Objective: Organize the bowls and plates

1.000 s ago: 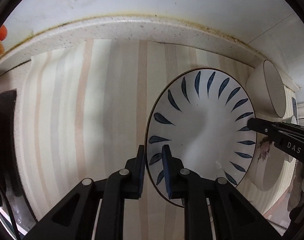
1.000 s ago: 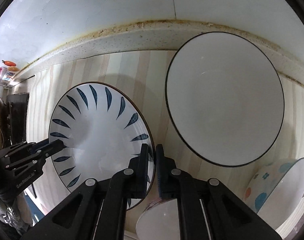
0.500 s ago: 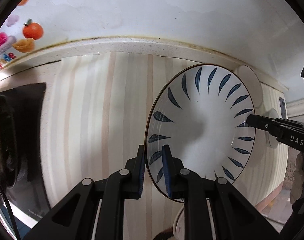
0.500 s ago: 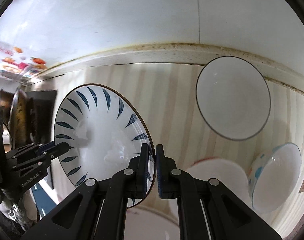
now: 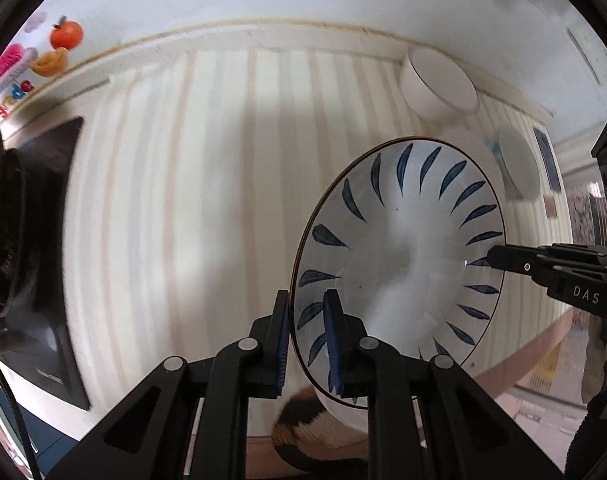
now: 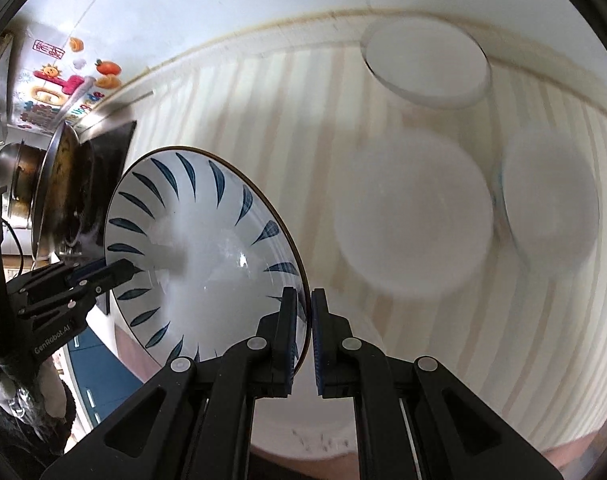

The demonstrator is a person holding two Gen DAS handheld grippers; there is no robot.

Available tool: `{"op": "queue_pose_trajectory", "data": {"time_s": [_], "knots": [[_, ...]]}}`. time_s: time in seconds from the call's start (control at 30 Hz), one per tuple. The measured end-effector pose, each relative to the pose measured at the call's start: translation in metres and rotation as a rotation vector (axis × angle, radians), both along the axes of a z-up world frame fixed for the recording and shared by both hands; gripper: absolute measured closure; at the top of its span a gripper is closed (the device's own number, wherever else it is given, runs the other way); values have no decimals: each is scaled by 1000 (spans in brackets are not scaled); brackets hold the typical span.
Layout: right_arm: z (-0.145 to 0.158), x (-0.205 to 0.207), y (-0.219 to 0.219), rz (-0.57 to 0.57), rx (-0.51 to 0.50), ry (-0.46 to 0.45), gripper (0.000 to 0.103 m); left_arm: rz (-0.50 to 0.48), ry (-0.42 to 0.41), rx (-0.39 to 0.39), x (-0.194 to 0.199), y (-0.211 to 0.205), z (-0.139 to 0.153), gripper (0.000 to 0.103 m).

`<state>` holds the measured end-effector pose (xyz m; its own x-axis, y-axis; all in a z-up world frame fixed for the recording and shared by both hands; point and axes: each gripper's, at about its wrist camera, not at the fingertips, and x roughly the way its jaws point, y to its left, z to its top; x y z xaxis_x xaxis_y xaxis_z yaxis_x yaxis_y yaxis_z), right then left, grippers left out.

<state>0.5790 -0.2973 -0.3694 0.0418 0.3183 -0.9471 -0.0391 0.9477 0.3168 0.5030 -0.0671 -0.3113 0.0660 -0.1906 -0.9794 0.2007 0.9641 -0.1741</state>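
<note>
A white plate with blue leaf marks (image 5: 399, 264) (image 6: 199, 256) hangs above the striped counter (image 5: 207, 184), tilted. My left gripper (image 5: 305, 300) is shut on its near-left rim, one pad on each face. My right gripper (image 6: 303, 296) is shut on the opposite rim. Each gripper also shows in the other's view: the right gripper (image 5: 491, 258) at the plate's right edge, the left gripper (image 6: 123, 270) at its left edge. A white bowl (image 5: 439, 84) (image 6: 423, 64) sits by the back wall.
Blurred below are a wide white dish (image 6: 411, 216) and a blue-rimmed bowl (image 6: 551, 196). Another white bowl (image 6: 303, 432) lies under my right gripper. A black cooktop (image 5: 43, 240) with a pan (image 6: 59, 184) is at the left. The wall runs along the back.
Both grippers have lifted the plate up and carried it sideways. The counter has dropped away, the white bowl looks smaller, and the cooktop and more bowls have come into view.
</note>
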Motion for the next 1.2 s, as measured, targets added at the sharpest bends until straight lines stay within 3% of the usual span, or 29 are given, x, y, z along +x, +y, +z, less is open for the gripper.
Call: {"op": "queue_pose_trajectory", "data": {"time_s": [0.4, 0.9, 1.2], "knots": [[-53, -78, -43, -64, 16, 105, 94, -97, 61, 52, -31, -37, -35, 89], [-69, -95, -43, -101, 8, 120, 95, -111, 66, 83, -34, -51, -61, 89], [-69, -98, -47, -185, 34, 100, 93, -89, 69, 82, -40, -53, -71, 88]]}}
